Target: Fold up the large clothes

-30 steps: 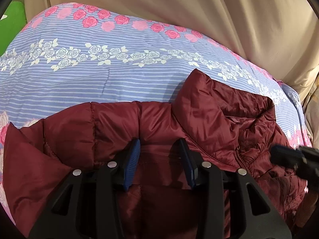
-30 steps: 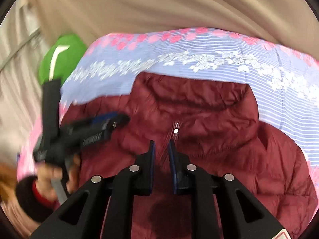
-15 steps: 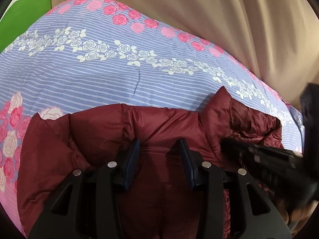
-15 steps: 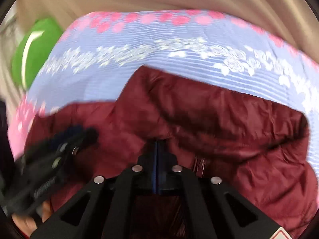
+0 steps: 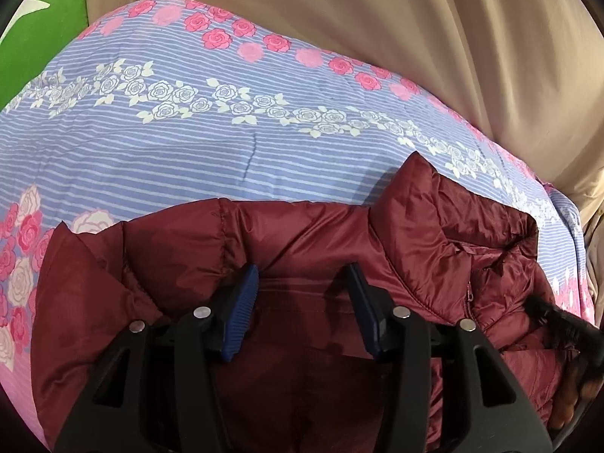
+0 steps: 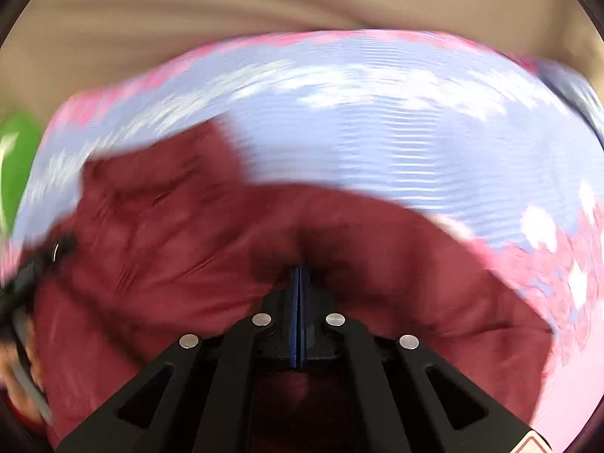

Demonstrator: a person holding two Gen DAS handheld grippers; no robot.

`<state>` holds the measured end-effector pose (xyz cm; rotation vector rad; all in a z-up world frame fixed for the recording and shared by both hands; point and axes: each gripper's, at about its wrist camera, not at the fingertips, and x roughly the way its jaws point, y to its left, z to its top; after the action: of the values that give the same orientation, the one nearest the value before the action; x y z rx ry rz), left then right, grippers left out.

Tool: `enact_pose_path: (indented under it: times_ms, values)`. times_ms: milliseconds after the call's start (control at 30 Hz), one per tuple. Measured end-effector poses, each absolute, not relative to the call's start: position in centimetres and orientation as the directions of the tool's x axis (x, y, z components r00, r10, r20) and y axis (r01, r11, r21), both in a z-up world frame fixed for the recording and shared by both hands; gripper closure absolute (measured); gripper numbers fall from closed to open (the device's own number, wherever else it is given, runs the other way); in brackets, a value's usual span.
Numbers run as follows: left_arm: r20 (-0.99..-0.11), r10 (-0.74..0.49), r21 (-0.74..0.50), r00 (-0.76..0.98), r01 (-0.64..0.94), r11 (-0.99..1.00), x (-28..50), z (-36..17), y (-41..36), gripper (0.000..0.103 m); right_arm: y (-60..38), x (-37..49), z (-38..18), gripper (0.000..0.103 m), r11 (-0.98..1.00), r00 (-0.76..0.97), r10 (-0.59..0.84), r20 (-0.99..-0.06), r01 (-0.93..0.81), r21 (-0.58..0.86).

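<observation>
Lying on the floral bedsheet [image 5: 211,158], the maroon puffer jacket [image 5: 302,241] looks light, soft, slippery. Left hand-held gripper [image 5: 302,302] has just been opening, jaws apart over its fabric. Right hand-held gripper [image 6: 299,283] is pinched together, apparently on jacket fabric. Grasp seams or collar.

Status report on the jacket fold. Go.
Left gripper open over the maroon jacket, jaws just widened. Right gripper shut, pinching jacket fabric. Nothing in the way on the floral bedsheet.
</observation>
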<state>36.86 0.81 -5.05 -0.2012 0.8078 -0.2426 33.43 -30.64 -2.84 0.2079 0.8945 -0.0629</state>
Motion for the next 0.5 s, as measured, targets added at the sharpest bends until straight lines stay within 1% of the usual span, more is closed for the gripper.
enact_pose_path:
  times_ms: [33,67,100,167,200,233,267,333,367,400,433,467,500]
  values:
    - [-0.686,-0.293,-0.274,0.666,0.137,0.952,36.9,-5.1,0.9,0.056,-31.6,33.1,-2.5,0.103,0.965,0.641,0.051,-0.766,0.167,0.204]
    - [-0.686,-0.294,-0.274,0.666,0.137,0.952,36.9,-5.1,0.9,0.056,-31.9,32.7,-2.1,0.094,0.955,0.657,0.080,-0.750,0.164,0.245]
    - [-0.686,-0.292,-0.272,0.666,0.137,0.953,36.8,-5.1,0.9,0.056,-31.9,32.3,-1.8,0.093,0.953,0.666,0.105,-0.739,0.145,0.266]
    - [-0.691,-0.279,-0.254,0.667,0.138,0.957,36.8,-5.0,0.6,0.055,-30.4,31.8,-1.7,0.093,0.970,0.660,0.121,-0.742,0.081,0.230]
    - [-0.693,-0.277,-0.249,0.666,0.140,0.958,36.9,-5.0,0.5,0.054,-29.6,31.8,-2.1,0.093,0.980,0.653,0.108,-0.750,0.059,0.192]
    - [-0.695,-0.274,-0.242,0.665,0.142,0.960,36.9,-5.0,0.4,0.053,-28.8,32.3,-2.9,0.095,0.990,0.633,0.059,-0.772,0.060,0.125]
    - [-0.694,-0.275,-0.242,0.665,0.144,0.960,36.9,-5.0,0.4,0.053,-29.0,32.6,-3.5,0.103,0.992,0.617,0.025,-0.787,0.081,0.095]
    - [-0.691,-0.280,-0.249,0.666,0.144,0.958,36.7,-5.0,0.7,0.053,-30.7,32.7,-3.6,0.103,0.977,0.627,0.012,-0.779,0.158,0.142]
    - [-0.691,-0.279,-0.248,0.666,0.144,0.958,36.6,-4.9,0.8,0.053,-31.7,32.2,-3.0,0.103,0.965,0.634,-0.029,-0.773,0.220,0.145]
    - [-0.695,-0.269,-0.237,0.667,0.141,0.961,36.2,-4.7,1.0,0.053,-32.7,31.1,-2.1,0.103,0.951,0.641,-0.069,-0.764,0.273,0.143]
    - [-0.700,-0.235,-0.199,0.675,0.132,0.971,35.2,-4.2,1.5,0.052,-33.4,29.9,-1.4,0.102,0.947,0.651,-0.076,-0.755,0.284,0.150]
    - [-0.697,-0.226,-0.185,0.681,0.133,0.974,34.4,-3.8,1.8,0.049,-33.8,28.5,-0.7,0.098,0.946,0.663,-0.072,-0.745,0.282,0.159]
    - [-0.690,-0.220,-0.174,0.689,0.138,0.975,33.2,-3.2,2.3,0.043,-34.1,27.1,-0.1,0.095,0.950,0.676,-0.059,-0.734,0.264,0.166]
